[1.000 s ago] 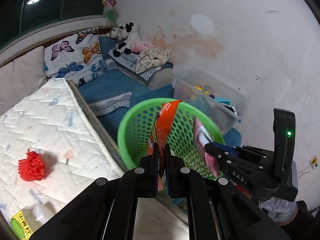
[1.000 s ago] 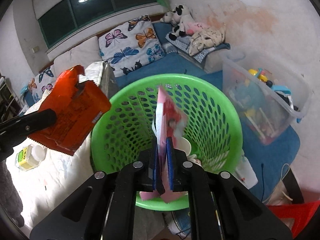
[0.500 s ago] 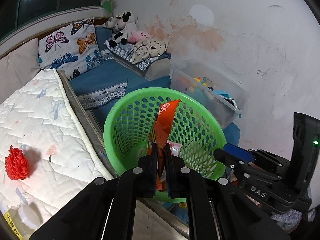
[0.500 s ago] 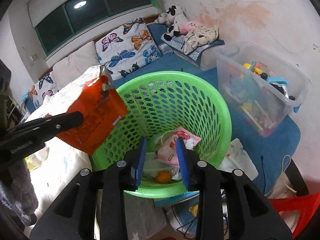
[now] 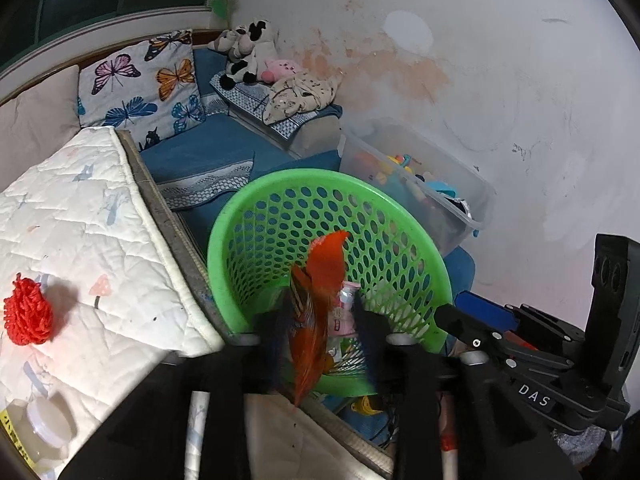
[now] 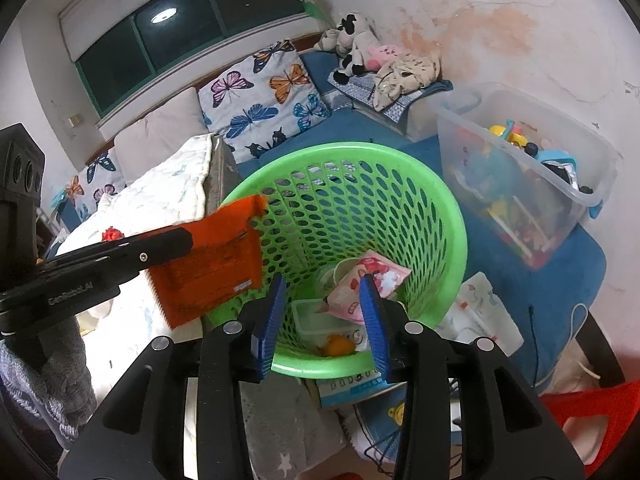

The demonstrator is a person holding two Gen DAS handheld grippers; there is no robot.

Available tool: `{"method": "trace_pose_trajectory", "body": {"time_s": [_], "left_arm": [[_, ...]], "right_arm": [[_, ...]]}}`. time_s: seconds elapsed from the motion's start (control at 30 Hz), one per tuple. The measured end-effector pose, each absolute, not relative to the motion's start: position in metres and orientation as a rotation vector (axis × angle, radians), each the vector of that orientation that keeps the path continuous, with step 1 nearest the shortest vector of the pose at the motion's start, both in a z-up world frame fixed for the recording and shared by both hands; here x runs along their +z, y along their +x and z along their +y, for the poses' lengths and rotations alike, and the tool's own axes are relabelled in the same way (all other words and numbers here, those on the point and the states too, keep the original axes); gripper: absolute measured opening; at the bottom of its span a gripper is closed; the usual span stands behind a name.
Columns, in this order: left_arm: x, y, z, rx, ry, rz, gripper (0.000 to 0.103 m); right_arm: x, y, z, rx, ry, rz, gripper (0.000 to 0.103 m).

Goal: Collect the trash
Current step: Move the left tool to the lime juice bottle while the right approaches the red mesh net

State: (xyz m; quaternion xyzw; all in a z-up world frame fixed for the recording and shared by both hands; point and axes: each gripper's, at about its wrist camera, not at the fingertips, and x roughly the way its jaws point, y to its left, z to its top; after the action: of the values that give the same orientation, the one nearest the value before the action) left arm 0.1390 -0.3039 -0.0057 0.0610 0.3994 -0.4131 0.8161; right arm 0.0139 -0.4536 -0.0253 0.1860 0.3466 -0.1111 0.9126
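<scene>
Fingers of the left gripper (image 5: 318, 328) are spreading apart above the near rim of the green basket (image 5: 400, 216), blurred in the left wrist view; the orange wrapper (image 5: 320, 280) hangs upright between them, and whether a pad is touching it cannot be told. From the right wrist view the same wrapper (image 6: 212, 264) shows flat against the side of the left gripper's finger, over the basket's left rim. Both fingers of the right gripper (image 6: 322, 320) are also opening, with nothing between them; they point down into the basket, where a pink packet (image 6: 368, 280) lies on other rubbish: a clear plastic tub (image 6: 316, 316) and something orange (image 6: 338, 346) at the bottom.

Around the basket the room is crowded. A white quilted mattress (image 5: 80, 232) lies just left of it, carrying a red yarn ball (image 5: 28, 314) and, at the near corner, a plastic jar (image 5: 40, 424). Behind the basket are blue bedding (image 5: 200, 160), a butterfly pillow (image 5: 136, 84) and stuffed toys (image 5: 256, 56) against the stained wall. A clear storage box (image 6: 520, 184) full of toys stands just right of the basket. A red plastic stool (image 6: 592, 412) shows at the lower right, and a printed carton (image 6: 352, 390) lies under the basket's near edge.

Both grippers tilt downward toward the basket mouth, side by side, the right one (image 5: 460, 316) reaching in from the right edge of the left wrist view.
</scene>
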Motion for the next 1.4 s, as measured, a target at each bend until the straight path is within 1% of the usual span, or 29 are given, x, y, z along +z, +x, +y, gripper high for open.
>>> {"method": "trace_pose_trajectory", "body": {"time_s": [0.23, 0.33, 0.4, 0.53, 0.6, 0.67, 0.73, 0.83, 0.9, 1.17, 1.4], "left_arm": [[0.0, 0.137, -0.293, -0.871, 0.13, 0.826, 0.045], [0.003, 0.135, -0.279, -0.852, 0.136, 0.813, 0.05], [0.005, 0.133, -0.265, -0.831, 0.151, 0.798, 0.05], [0.007, 0.133, -0.233, -0.772, 0.175, 0.783, 0.055], [0.008, 0.135, -0.216, -0.746, 0.19, 0.78, 0.056], [0.008, 0.137, -0.199, -0.729, 0.213, 0.776, 0.062], [0.008, 0.137, -0.183, -0.708, 0.242, 0.768, 0.064], [0.007, 0.138, -0.155, -0.678, 0.291, 0.769, 0.07], [0.006, 0.138, -0.139, -0.663, 0.321, 0.771, 0.07], [-0.009, 0.148, -0.082, -0.597, 0.45, 0.804, 0.071], [-0.024, 0.157, -0.066, -0.628, 0.579, 0.84, 0.071]], "right_arm": [[-0.024, 0.013, -0.452, -0.224, 0.386, 0.712, 0.04], [-0.021, 0.013, -0.448, -0.213, 0.382, 0.71, 0.044], [-0.02, 0.014, -0.444, -0.201, 0.378, 0.711, 0.047], [-0.018, 0.019, -0.433, -0.171, 0.367, 0.714, 0.051], [-0.016, 0.022, -0.425, -0.151, 0.36, 0.716, 0.053], [-0.014, 0.026, -0.417, -0.12, 0.36, 0.719, 0.055], [-0.012, 0.031, -0.409, -0.097, 0.357, 0.722, 0.057], [-0.009, 0.039, -0.393, -0.055, 0.35, 0.731, 0.059], [-0.008, 0.043, -0.384, -0.034, 0.345, 0.737, 0.061], [-0.003, 0.067, -0.344, 0.057, 0.297, 0.761, 0.064], [0.001, 0.09, -0.314, 0.144, 0.281, 0.8, 0.066]]}}
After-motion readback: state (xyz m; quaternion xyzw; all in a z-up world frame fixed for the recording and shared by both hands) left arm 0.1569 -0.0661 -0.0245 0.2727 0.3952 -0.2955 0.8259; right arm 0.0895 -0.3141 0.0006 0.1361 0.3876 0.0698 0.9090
